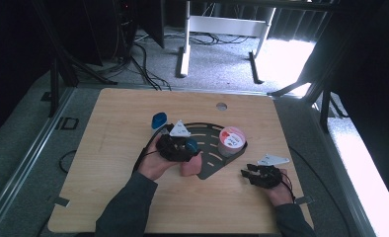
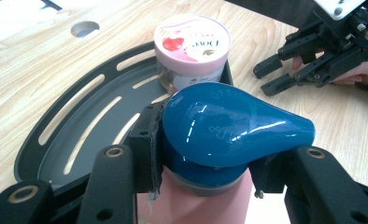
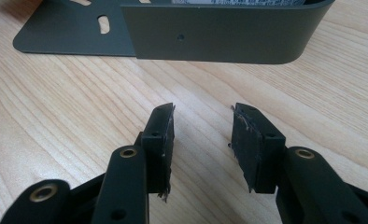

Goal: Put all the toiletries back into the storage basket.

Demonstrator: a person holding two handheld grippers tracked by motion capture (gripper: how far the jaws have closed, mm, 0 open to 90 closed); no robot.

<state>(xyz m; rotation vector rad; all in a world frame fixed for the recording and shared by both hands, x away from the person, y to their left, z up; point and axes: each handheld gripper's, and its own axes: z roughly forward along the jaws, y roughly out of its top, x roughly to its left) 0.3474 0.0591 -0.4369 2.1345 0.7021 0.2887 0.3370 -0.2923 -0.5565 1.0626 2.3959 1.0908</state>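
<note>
Presently catalogued, item by item, on the wooden table (image 1: 133,207):

Left gripper (image 2: 203,165) — jaws clenched on a pink bottle (image 2: 205,205) just under its blue cap (image 2: 229,128); the pads are seen pressed against the neck from both sides. The cap's tapered end is pointed toward the right of the left gripper view. In the high view the same gripper (image 1: 178,148) is found at the near edge of the dark tray (image 1: 210,165), with the bottle (image 1: 190,165) held low over the table at that edge and the hand wrapped around the gripper body.

Dark tray (image 2: 79,135) — fan-shaped, slotted, laid flat near the table's middle. A round tub (image 2: 191,51) with a pink-and-white lid is stood in the tray's raised corner, just beyond the blue cap.

Right gripper (image 3: 203,144) — jaws released, nothing held between them; bare tabletop is seen in the gap. It is rested near the table's right front, close to the tray's curved outer wall (image 3: 219,32) but apart from it. In the high view it (image 1: 249,172) is pointed toward the tray.

Blue object (image 1: 159,120) — small, lying on the table beyond the left gripper, just beside the tray's far left end; its nature cannot be told.

Round hole (image 1: 221,106) — cut in the tabletop near the far edge.
</note>
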